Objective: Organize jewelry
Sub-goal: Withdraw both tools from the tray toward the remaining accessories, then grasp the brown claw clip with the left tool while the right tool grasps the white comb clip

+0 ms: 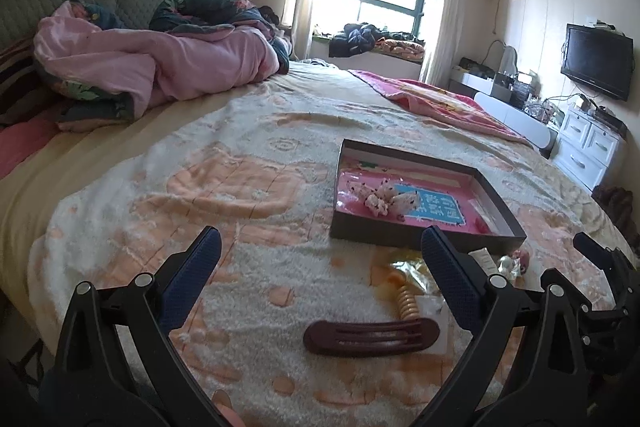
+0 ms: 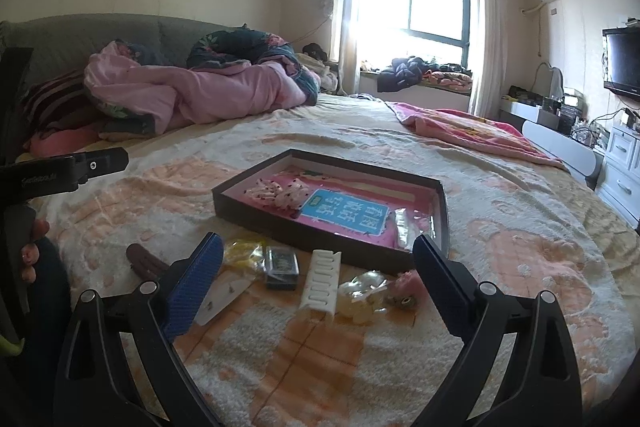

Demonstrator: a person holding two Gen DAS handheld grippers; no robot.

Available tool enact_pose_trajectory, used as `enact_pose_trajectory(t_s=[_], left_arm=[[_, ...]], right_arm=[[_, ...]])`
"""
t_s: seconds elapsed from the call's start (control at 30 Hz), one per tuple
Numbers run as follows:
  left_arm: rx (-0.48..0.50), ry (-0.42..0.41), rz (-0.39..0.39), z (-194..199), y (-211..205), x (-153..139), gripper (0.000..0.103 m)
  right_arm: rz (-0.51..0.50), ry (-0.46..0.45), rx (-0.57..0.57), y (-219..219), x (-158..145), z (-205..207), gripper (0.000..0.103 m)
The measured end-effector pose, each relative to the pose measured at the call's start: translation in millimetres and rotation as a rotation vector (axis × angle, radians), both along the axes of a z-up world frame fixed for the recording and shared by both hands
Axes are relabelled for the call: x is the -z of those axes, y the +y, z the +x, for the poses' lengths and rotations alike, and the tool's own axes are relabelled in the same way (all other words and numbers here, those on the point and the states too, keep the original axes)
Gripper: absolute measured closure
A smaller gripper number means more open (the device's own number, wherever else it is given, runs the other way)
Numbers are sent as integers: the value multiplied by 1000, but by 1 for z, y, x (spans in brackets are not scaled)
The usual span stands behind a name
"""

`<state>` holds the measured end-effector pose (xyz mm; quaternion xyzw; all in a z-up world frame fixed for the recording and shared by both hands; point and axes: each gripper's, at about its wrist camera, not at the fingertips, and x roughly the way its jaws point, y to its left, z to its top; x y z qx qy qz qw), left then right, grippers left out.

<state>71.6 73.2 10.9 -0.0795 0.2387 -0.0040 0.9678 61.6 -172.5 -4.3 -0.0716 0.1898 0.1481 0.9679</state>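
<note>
A shallow dark box [image 1: 420, 237] [image 2: 320, 251] with a pink lining lies on the bed and holds a white-and-pink hair tie [image 1: 386, 201] [image 2: 280, 197]. My left gripper [image 1: 320, 259] is open and empty, just above a brown hair clip [image 1: 370, 338] [image 2: 146, 261] and a gold spiral tie [image 1: 407, 301]. My right gripper [image 2: 318, 265] is open and empty above several small items in front of the box: a white comb clip [image 2: 320, 285], a small dark case [image 2: 281, 267], a yellow packet [image 2: 242, 251], a clear packet [image 2: 364, 295] and a pink flower piece [image 2: 406, 287].
A fluffy cream and peach blanket [image 2: 360, 367] covers the bed. A rumpled pink quilt [image 1: 152, 63] lies at the headboard. A pink blanket [image 1: 440, 103] lies at the far right. White drawers [image 1: 588, 147] and a TV [image 1: 598, 61] stand to the right.
</note>
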Motion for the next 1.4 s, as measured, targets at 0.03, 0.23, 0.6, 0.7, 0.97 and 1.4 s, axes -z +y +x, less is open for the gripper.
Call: enact_pose_trajectory(t_s=[0.03, 0.23, 0.6, 0.7, 0.97, 1.4], left_arm=[[2, 4, 0, -2, 0, 1, 11], [38, 43, 20, -11, -5, 10, 11], [224, 142, 174, -5, -49, 38, 11], [278, 174, 205, -1, -60, 48, 11], [329, 248, 213, 9, -67, 65, 11], [322, 299, 182, 25, -62, 75, 15]], right_arm=[[1, 5, -4, 0, 1, -2, 10], [-7, 35, -22, 1, 8, -8, 10], [-3, 123, -32, -2, 25, -2, 19], [4, 159, -30, -4, 33, 5, 26], [14, 226, -39, -4, 47, 18, 49], [24, 255, -49, -2, 54, 30, 53]])
